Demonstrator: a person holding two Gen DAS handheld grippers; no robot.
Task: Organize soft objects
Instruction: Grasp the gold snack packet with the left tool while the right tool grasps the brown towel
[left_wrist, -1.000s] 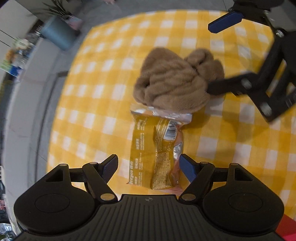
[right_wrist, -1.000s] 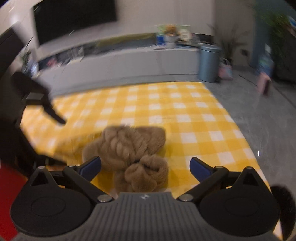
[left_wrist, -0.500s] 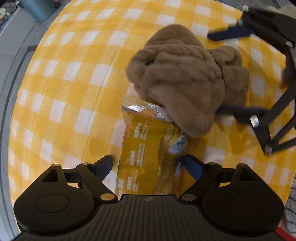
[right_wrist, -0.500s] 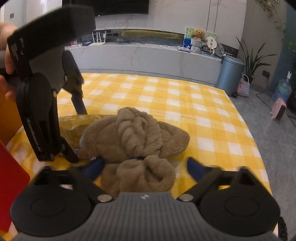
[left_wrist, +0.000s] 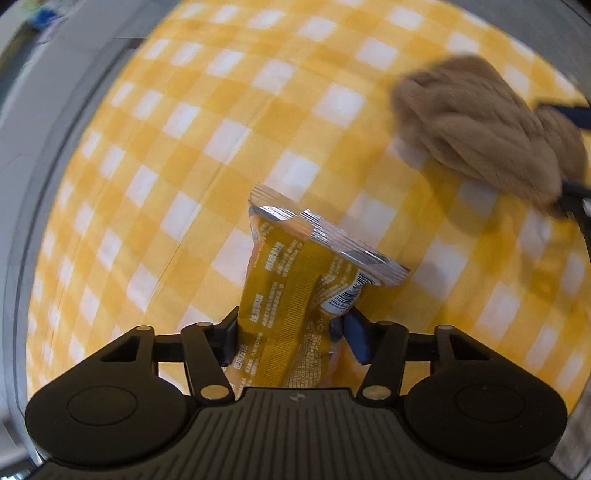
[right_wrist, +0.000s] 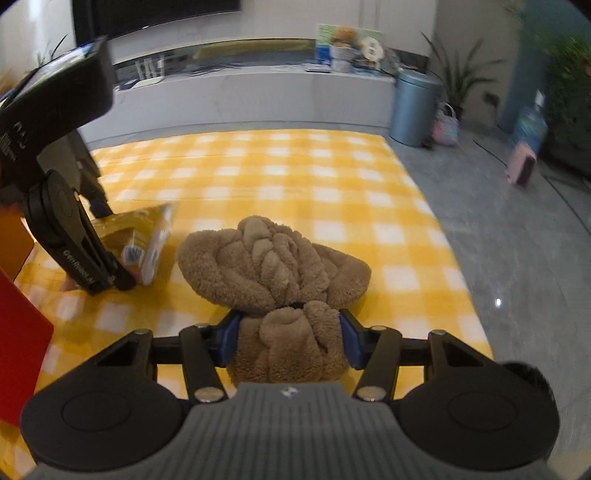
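The packet (left_wrist: 306, 295) is now pinched in the left hand-held gripper (left_wrist: 291, 338), whose jaws just closed on it. The plush (right_wrist: 273, 266), earlier overlapping the packet, lies apart on the checked cloth (right_wrist: 295, 177); the right hand-held gripper (right_wrist: 290, 341) has just closed on its near lobe.

far cloth (right_wrist: 295, 166): open, bare checks
near left: red panel (right_wrist: 18, 347) blocks
right: cloth edge, probably bare floor (right_wrist: 517, 258)
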